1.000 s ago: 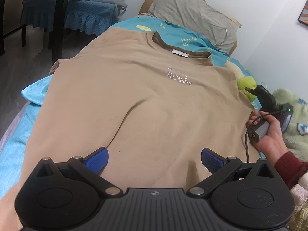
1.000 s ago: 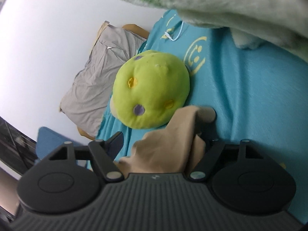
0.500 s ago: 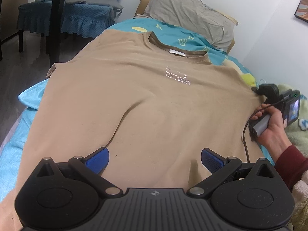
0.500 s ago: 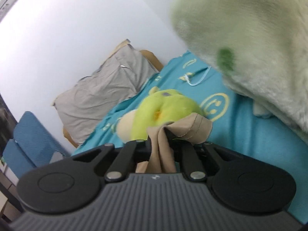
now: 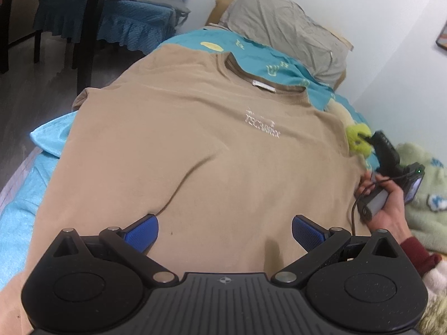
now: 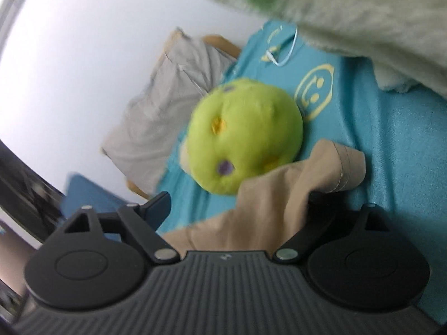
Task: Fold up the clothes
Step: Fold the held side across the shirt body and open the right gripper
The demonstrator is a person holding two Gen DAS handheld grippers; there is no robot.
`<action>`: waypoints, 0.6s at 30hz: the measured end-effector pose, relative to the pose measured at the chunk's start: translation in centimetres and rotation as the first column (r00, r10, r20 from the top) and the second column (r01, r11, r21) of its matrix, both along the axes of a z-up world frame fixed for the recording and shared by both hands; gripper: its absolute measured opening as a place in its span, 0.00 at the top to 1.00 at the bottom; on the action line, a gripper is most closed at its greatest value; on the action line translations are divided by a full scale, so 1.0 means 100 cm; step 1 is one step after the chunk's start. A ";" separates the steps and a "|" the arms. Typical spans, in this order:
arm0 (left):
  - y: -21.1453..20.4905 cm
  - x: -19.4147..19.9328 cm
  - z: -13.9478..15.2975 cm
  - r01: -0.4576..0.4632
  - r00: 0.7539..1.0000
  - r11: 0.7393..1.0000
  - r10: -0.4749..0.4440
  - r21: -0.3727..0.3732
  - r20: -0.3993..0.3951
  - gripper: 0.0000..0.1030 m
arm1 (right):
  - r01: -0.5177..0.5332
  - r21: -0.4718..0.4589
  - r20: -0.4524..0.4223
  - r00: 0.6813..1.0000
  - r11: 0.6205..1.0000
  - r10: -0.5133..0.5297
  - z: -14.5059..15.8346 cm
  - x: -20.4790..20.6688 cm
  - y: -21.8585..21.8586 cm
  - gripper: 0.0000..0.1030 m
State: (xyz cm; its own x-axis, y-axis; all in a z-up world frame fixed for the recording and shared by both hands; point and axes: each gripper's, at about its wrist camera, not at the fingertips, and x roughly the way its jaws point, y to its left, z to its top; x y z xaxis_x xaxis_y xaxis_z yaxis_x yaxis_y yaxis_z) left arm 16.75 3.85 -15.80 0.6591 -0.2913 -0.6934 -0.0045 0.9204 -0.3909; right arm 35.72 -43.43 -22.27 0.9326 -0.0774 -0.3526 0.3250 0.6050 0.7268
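Observation:
A tan T-shirt (image 5: 195,145) with a small white chest logo lies spread flat, front up, on the turquoise bedsheet (image 5: 47,139). My left gripper (image 5: 225,230) is open and empty, hovering over the shirt's lower part. My right gripper (image 5: 377,150) is at the shirt's right sleeve, held by a hand. In the right wrist view its jaws stand wide open (image 6: 237,209). The tan sleeve (image 6: 285,195) lies bunched between them and drapes over the right finger, hiding it. That view is blurred.
A lime-green plush toy (image 6: 245,136) sits just beyond the sleeve. A fluffy pale-green blanket (image 5: 424,184) lies at the right. A grey pillow (image 5: 282,25) is at the bed's head by the white wall. A blue-covered chair (image 5: 111,14) stands on the floor at left.
My right gripper, shut on the sleeve half a second ago, has opened again and dropped toward the bed. The left gripper stayed open over the shirt.

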 end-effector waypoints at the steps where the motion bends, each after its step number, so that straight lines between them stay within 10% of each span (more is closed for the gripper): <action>1: 0.000 0.000 0.002 -0.002 1.000 1.000 0.002 0.002 0.002 0.00 | 0.003 -0.025 -0.018 1.000 1.000 -0.004 0.002 0.001 0.003 0.43; 4: 0.002 -0.001 0.006 -0.009 1.000 1.000 0.009 0.010 0.006 0.00 | 0.010 -0.100 -0.071 0.997 0.995 -0.017 0.008 0.005 0.010 0.88; 10: 0.005 -0.002 0.015 -0.023 1.000 0.999 0.022 0.025 0.016 0.00 | 0.024 -0.381 -0.088 0.994 0.924 -0.062 0.056 0.000 0.057 0.89; 18: 0.031 -0.012 0.040 -0.102 0.993 0.995 0.102 0.006 0.064 0.00 | -0.039 -0.755 -0.054 0.999 0.655 -0.002 0.136 -0.001 0.195 0.88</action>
